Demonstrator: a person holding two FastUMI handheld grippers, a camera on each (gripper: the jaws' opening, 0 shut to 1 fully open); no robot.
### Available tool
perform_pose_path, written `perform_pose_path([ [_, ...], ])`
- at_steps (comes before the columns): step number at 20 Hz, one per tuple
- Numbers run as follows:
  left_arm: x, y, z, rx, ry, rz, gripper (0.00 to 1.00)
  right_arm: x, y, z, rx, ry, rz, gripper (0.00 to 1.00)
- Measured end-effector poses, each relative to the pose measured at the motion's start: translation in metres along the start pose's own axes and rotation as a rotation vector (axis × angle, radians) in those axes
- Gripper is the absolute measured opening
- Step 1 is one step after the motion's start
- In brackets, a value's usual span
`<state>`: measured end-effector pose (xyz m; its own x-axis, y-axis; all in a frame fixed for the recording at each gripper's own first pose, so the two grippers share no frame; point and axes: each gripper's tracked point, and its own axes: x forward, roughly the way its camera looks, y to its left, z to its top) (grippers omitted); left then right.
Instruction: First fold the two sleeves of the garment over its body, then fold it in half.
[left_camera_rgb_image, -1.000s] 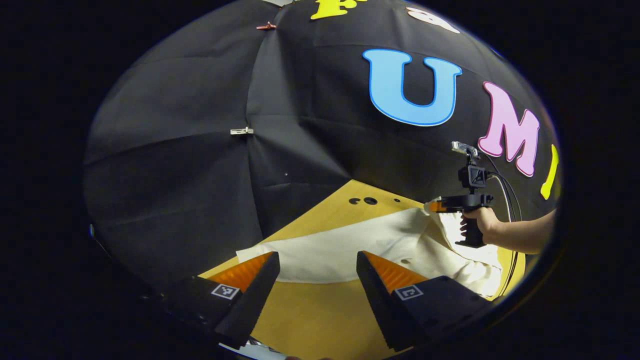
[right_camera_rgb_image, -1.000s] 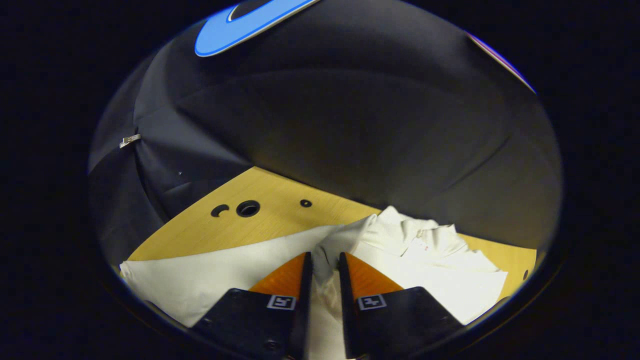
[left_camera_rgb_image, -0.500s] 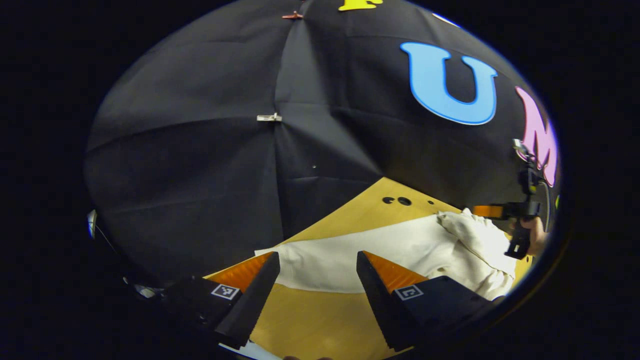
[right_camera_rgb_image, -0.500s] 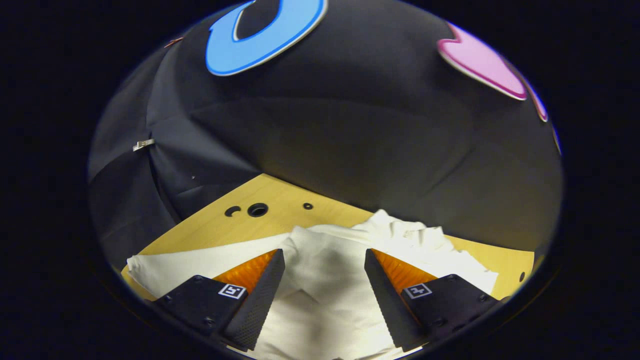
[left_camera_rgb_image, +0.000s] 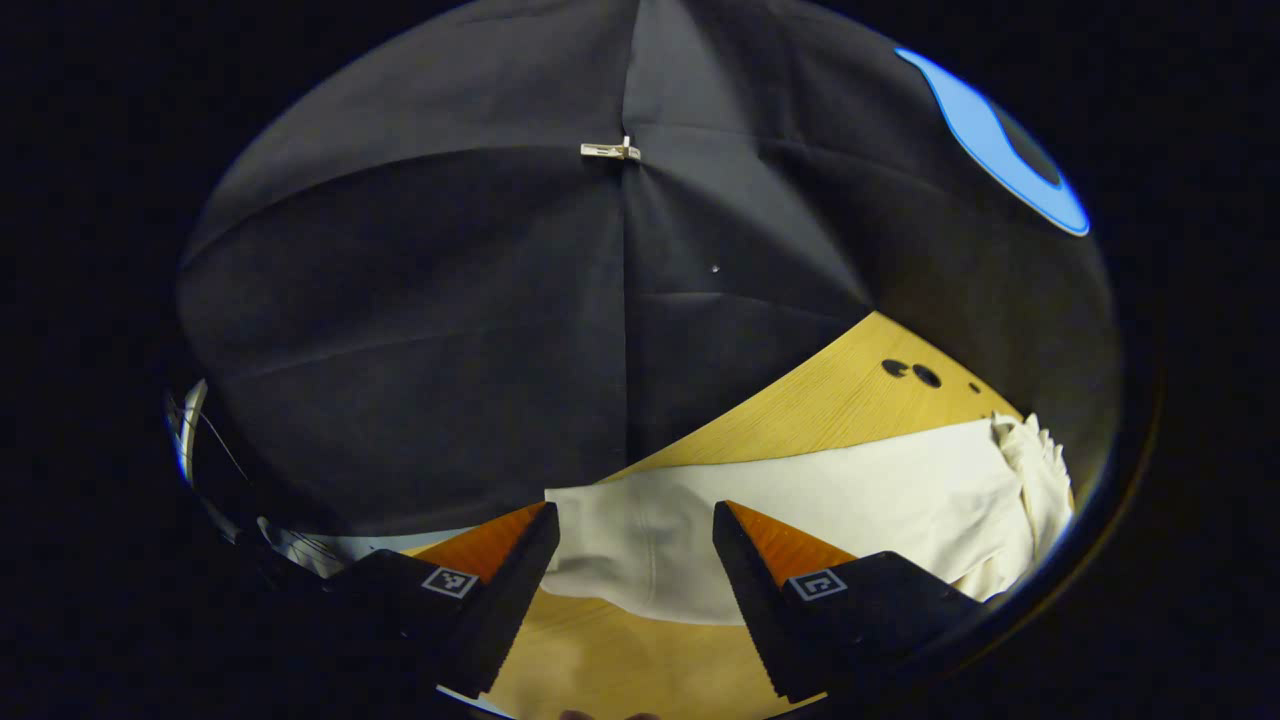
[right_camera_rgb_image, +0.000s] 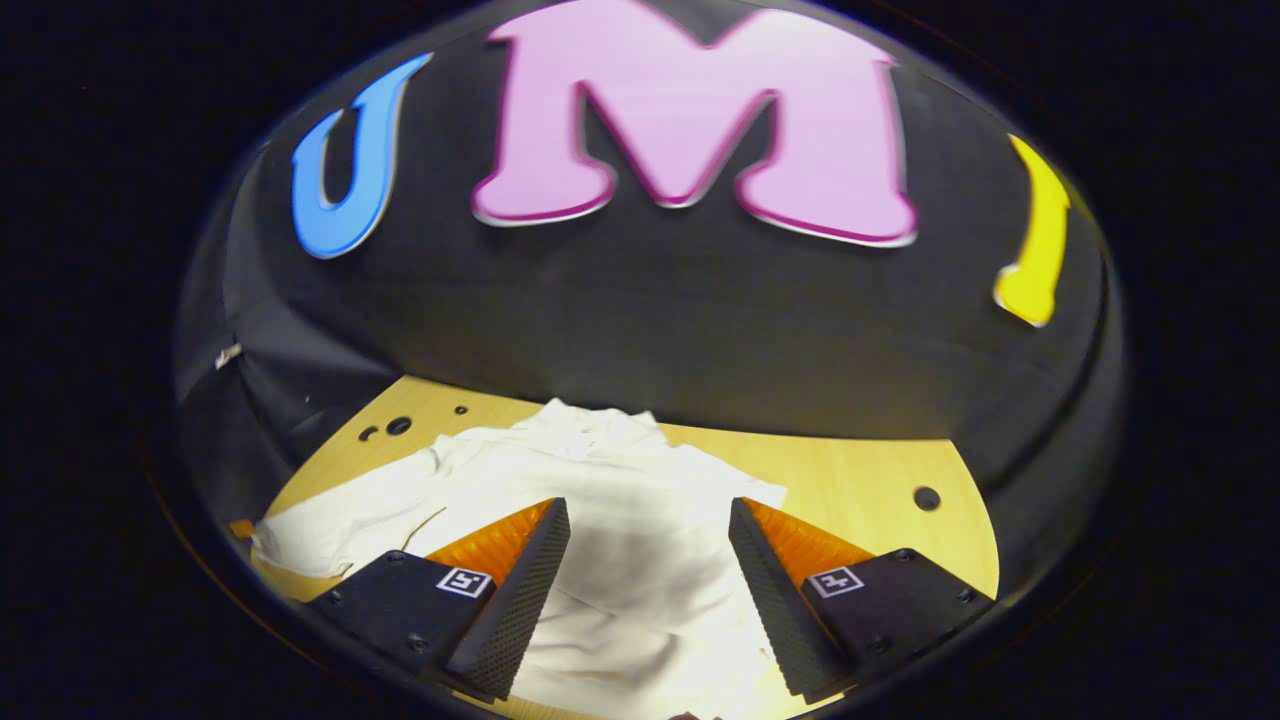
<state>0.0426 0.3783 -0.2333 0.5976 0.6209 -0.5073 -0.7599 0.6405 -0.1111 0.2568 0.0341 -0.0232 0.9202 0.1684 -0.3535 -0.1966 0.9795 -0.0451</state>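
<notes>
In the left gripper view, the left claw (left_camera_rgb_image: 632, 560) is spread wide with nothing between its two fingers, poised just above the near edge of one cream-white cloth garment (left_camera_rgb_image: 800, 515) that lies spread flat across the light wooden tabletop (left_camera_rgb_image: 800, 410). The garment's far right end is bunched into a small heap of folds (left_camera_rgb_image: 1030, 465). Past the cloth, three small dark holes (left_camera_rgb_image: 925, 375) sit in the tabletop near its far edge, and one small metal clip (left_camera_rgb_image: 611, 151) pins the seam of the black cloth booth wall (left_camera_rgb_image: 420, 320) behind. There are no containers on the tabletop. In the right gripper view, the right claw (right_camera_rgb_image: 648, 570) also stands wide open and holds nothing; the same single garment (right_camera_rgb_image: 600, 500) lies under and ahead of it, rumpled, with what may be the collar (right_camera_rgb_image: 590, 420) puckered up at the far side, though motion blur makes this hard to confirm. Three small holes (right_camera_rgb_image: 398, 426) show in the tabletop (right_camera_rgb_image: 850, 480) at far left and one more hole (right_camera_rgb_image: 926, 497) at right, well apart from the cloth.
</notes>
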Motion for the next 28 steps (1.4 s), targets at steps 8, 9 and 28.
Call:
perform_pose_path([
  [8, 0.008, 0.010, -0.024, -0.014, 0.070, 0.011, 0.97, -0.105, -0.144, 0.022, 0.012, -0.104, -0.224, 0.98],
  [9, 0.008, 0.009, -0.024, -0.008, 0.057, 0.010, 0.97, -0.117, -0.154, 0.021, 0.030, -0.107, -0.241, 0.98],
  [28, 0.016, -0.027, -0.035, 0.158, 0.203, -0.083, 0.25, -0.191, -0.200, -0.071, 0.201, -0.014, -0.342, 0.97],
])
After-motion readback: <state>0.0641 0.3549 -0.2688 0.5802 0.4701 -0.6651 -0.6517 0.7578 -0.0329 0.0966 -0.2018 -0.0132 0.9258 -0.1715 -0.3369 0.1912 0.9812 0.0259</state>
